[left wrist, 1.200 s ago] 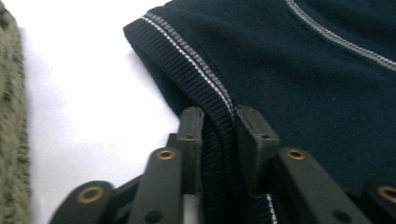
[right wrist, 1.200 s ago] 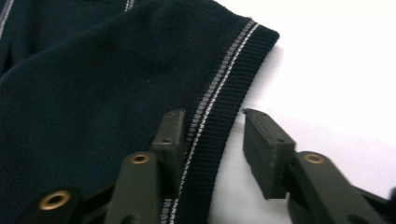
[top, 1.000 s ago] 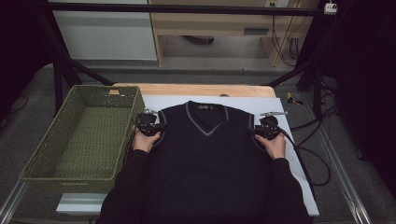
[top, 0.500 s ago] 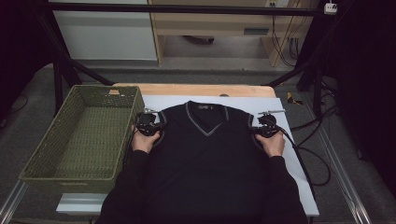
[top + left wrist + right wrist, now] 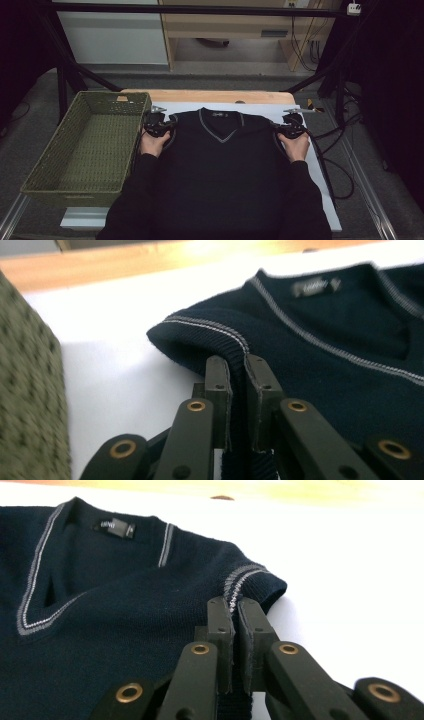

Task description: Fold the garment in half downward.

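A dark navy V-neck knitted vest [image 5: 220, 160] with grey trim lies flat, front up, on a white sheet on the table. My left gripper [image 5: 167, 131] is shut on the ribbed armhole edge at the vest's left shoulder [image 5: 200, 335]; the fabric is pinched between its jaws [image 5: 239, 365]. My right gripper [image 5: 279, 131] is shut on the striped armhole edge at the right shoulder [image 5: 250, 577], cloth clamped between its jaws [image 5: 235, 605]. The collar label [image 5: 114, 527] faces up.
A green woven basket [image 5: 60, 165] stands at the left of the sheet, close to the left gripper. The white sheet [image 5: 325, 200] has a bare strip to the right. A wooden table edge [image 5: 210, 96] runs behind. Cables [image 5: 340, 170] trail off to the right.
Both grippers have slid slightly away from me along the table with the vest's shoulders, and the vest has moved up with them.
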`<state>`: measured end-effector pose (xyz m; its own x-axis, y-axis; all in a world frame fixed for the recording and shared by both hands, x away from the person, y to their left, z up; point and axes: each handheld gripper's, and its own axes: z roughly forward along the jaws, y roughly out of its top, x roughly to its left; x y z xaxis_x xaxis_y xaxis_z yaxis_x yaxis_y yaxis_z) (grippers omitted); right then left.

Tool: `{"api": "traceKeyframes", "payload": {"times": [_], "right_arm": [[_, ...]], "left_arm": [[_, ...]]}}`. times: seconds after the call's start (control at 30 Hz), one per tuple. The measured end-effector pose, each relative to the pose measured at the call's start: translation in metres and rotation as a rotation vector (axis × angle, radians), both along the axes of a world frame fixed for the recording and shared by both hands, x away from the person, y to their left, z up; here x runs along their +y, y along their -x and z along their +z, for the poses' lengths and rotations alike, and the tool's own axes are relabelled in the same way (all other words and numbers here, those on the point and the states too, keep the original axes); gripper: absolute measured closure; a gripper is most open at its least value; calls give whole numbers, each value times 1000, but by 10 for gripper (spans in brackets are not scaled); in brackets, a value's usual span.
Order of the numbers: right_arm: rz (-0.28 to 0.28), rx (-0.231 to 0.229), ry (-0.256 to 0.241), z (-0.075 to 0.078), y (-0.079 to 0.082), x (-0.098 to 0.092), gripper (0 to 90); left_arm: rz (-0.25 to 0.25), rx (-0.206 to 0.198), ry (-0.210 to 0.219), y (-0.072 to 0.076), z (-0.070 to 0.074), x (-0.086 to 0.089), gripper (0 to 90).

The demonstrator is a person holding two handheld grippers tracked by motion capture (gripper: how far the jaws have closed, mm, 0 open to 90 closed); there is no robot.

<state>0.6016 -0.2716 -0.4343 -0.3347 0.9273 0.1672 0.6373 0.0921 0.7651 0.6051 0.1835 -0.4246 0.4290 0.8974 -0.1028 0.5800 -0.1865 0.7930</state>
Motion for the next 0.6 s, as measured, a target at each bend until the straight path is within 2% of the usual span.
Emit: {"api": "traceKeyframes", "payload": {"times": [0.2,0.33,0.4,0.53,0.6], "right_arm": [[-16,-38,-5,12,-1,-5,862],[-14,-63,-7,22,-1,-6,862],[1,-51,0,22,-1,-5,860],[33,38,24,8,-1,-2,852],[57,78,22,-2,0,-1,846]], "left_arm": [[10,-29,36,-5,21,2,815],[3,-39,33,-6,28,0,815],[-1,-31,26,-4,28,-1,815],[-6,41,-12,-1,14,-1,812],[13,82,-29,-1,4,2,808]]}}
